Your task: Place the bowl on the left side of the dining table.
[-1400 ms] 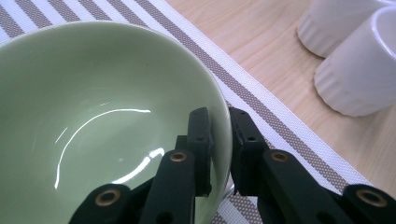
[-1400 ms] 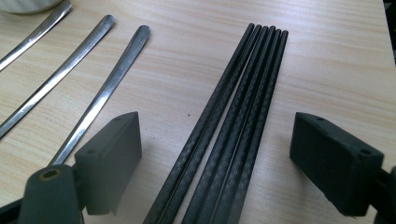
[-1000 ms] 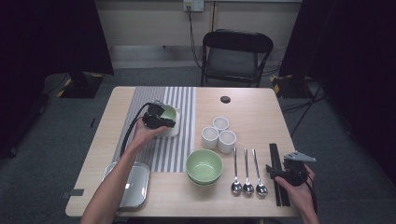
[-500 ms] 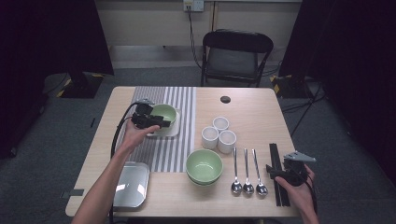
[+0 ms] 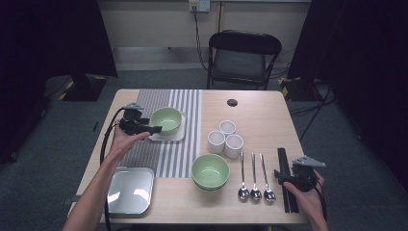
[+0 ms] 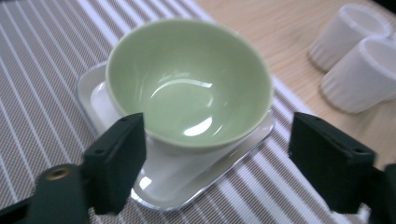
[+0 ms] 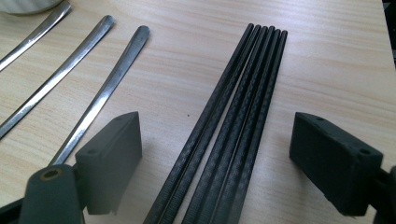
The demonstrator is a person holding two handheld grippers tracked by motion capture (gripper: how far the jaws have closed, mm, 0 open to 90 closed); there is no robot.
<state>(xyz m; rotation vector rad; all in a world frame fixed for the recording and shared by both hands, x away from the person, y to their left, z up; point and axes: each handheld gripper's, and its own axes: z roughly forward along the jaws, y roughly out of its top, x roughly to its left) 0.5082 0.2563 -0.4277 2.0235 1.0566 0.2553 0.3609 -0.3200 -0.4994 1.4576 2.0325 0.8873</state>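
Observation:
A pale green bowl (image 5: pixel 167 119) (image 6: pixel 189 84) stands upright on a small white square plate (image 5: pixel 166 136) (image 6: pixel 187 179) on the striped mat. My left gripper (image 5: pixel 155 129) (image 6: pixel 217 140) is just left of it, aimed at it. Its jaws have just been opening and now stand open, their pads off the bowl's near side. At the front right, my right gripper (image 5: pixel 283 174) (image 7: pixel 215 135) is open low over the table. Several black chopsticks (image 5: pixel 287 185) (image 7: pixel 233 121) lie between its jaws, untouched.
Near the front middle sits another green bowl (image 5: pixel 210 171). Three white cups (image 5: pixel 225 139) cluster behind it, and three spoons (image 5: pixel 255 178) lie beside the chopsticks. A silver tray (image 5: pixel 130 190) is at the front left. A small black disc (image 5: pixel 232 102) and a chair (image 5: pixel 244 57) lie beyond.
My left gripper has let go of the green bowl, opened wide and drawn back to the left. The bowl stays on the white plate. The right hand has kept still.

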